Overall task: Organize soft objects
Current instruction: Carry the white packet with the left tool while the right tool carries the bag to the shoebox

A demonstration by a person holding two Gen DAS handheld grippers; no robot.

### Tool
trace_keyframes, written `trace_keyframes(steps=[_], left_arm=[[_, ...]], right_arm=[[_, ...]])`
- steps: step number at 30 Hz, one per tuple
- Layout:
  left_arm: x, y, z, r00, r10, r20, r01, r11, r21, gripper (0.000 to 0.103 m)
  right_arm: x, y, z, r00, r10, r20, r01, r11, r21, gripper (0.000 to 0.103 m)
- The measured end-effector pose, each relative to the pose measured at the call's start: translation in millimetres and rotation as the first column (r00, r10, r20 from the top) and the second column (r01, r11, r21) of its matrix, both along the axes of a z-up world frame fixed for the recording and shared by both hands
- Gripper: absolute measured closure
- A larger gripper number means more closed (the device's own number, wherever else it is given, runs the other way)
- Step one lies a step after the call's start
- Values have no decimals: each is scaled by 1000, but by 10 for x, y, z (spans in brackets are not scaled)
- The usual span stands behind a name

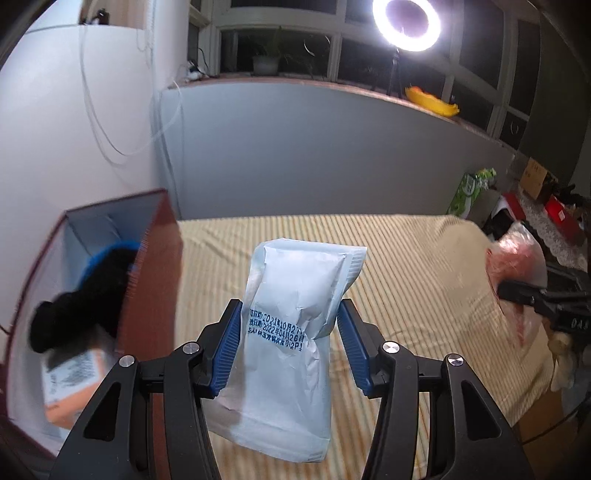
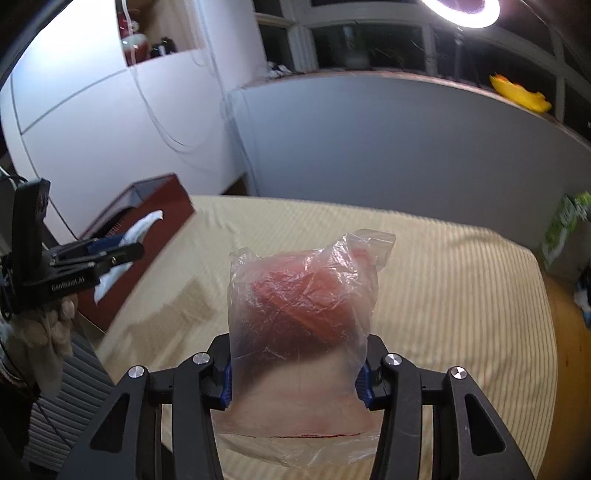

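My left gripper (image 1: 290, 314) is shut on a pale blue-white packet (image 1: 295, 288) with printed dates, held up above the striped sheet (image 1: 406, 266). The blue pads (image 1: 225, 347) press on its sides. My right gripper (image 2: 297, 354) is shut on a clear plastic bag (image 2: 303, 295) with something soft and red inside, also lifted off the sheet. A dark red open box (image 1: 155, 258) stands at the left, holding a black and blue soft thing (image 1: 85, 295) and an orange-white pack (image 1: 70, 376). The right wrist view shows the left gripper (image 2: 92, 254) beside that box (image 2: 162, 218).
The bed's yellow striped sheet (image 2: 443, 295) fills the middle. A ring light (image 1: 406, 22) stands on the sill by a yellow object (image 1: 432, 99). A green pack (image 1: 469, 192) and boxes (image 1: 535, 177) crowd the right side. A gloved hand (image 2: 48, 332) holds the left gripper.
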State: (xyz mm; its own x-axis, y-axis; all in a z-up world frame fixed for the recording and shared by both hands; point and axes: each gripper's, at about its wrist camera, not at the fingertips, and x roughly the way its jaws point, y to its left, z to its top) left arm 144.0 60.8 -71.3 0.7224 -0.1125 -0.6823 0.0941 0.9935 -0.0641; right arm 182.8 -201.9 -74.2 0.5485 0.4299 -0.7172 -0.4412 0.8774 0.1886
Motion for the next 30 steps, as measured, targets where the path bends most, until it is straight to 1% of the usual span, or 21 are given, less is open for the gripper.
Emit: trace_keyframes(steps=[4,8,10,14,18,22,27,30], left_arm=[[-140,277,191,998,43,41,-43,999,2,52],[-249,637,302,992,103,68,-104,995,3,52],[-283,800,342,988,132,75,-133,991,6,52],[-303,1140,386,978,194,82,-197,980,23,52],[-219,1408,414,965,247,84,-250,968,34,52],[-82,1593,396,955,285,83,-289,956,43,52],[165,1799,282,947,316,54,-318,947,49,52],[273,1898,191,944,330,29,-330,943,28,52]], right_arm=[[145,292,262,998,50,40,-51,999,14,58],[316,739,533,989,123,83,-125,992,29,58],[383,981,621,982,158,100,-161,987,23,58],[583,1459,711,970,225,92,-230,972,44,58],[783,1922,738,958,276,75,-281,957,69,58],[944,2302,687,948,314,49,-318,945,79,58],[1153,2796,555,935,355,24,-356,933,60,58],[1313,3021,452,928,373,-9,-371,926,75,58]])
